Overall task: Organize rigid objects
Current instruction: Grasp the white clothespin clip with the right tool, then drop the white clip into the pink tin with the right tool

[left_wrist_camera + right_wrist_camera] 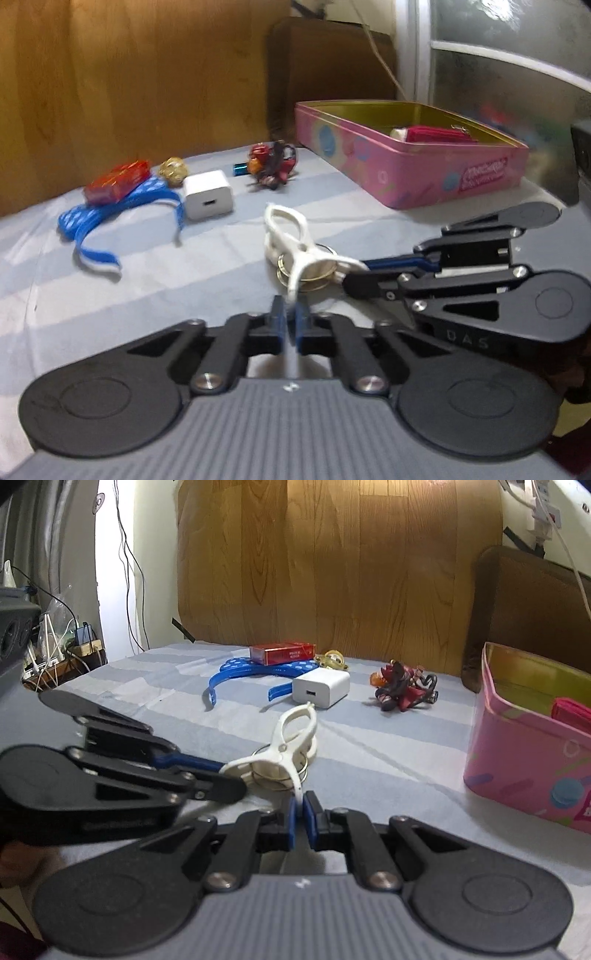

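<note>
White plastic clip point(291, 240) with metal key rings lies on striped cloth | left gripper point(291, 317) and right gripper point(301, 808) each clamped on one clip handle | risk: opposing pulls may snap it free.

Black right gripper point(352, 271) housing reads "DAS". Red rectangular cigarette pack point(282, 652) reads "FILTER KINGS". Pink rectangular metal tin point(410, 168) has a red script label, illegible.

A home, most likely a bedroom: ahead of the jaws stretches a bed under a blue-and-white striped sheet point(369, 746), closed off by a wooden headboard point(332, 561). Left of the jaws, cables and chargers point(62, 650) crowd the floor beside a curtain point(48, 535).
</note>
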`<state>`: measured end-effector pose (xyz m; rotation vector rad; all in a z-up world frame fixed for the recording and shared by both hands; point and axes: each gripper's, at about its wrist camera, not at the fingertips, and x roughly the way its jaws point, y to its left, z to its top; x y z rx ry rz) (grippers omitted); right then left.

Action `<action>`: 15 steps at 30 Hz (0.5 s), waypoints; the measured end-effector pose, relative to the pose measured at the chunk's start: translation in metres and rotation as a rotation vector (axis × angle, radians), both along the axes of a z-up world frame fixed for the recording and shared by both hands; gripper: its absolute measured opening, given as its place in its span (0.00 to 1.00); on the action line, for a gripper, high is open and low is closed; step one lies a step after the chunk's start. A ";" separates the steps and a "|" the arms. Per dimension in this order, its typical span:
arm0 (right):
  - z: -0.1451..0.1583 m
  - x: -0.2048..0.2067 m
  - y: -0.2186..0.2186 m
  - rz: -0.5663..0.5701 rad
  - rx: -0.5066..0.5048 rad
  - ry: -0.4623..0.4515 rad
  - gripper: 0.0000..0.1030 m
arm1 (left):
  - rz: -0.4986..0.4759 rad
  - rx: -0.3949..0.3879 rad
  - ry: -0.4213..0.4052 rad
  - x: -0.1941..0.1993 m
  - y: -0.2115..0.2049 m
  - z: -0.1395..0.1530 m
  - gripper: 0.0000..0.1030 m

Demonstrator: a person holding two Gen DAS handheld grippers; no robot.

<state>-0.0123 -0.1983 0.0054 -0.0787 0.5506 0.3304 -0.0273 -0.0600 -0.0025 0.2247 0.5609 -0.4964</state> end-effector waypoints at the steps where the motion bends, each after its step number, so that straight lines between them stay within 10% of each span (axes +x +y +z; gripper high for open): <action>1: 0.001 -0.002 0.000 -0.011 -0.004 -0.016 0.07 | -0.004 0.024 -0.032 -0.002 -0.005 0.003 0.06; 11: 0.050 -0.013 -0.050 -0.233 -0.054 -0.304 0.07 | -0.150 -0.025 -0.242 0.022 -0.076 0.065 0.06; 15: 0.060 0.004 -0.090 -0.322 -0.024 -0.264 0.07 | -0.190 -0.027 -0.209 0.045 -0.118 0.066 0.06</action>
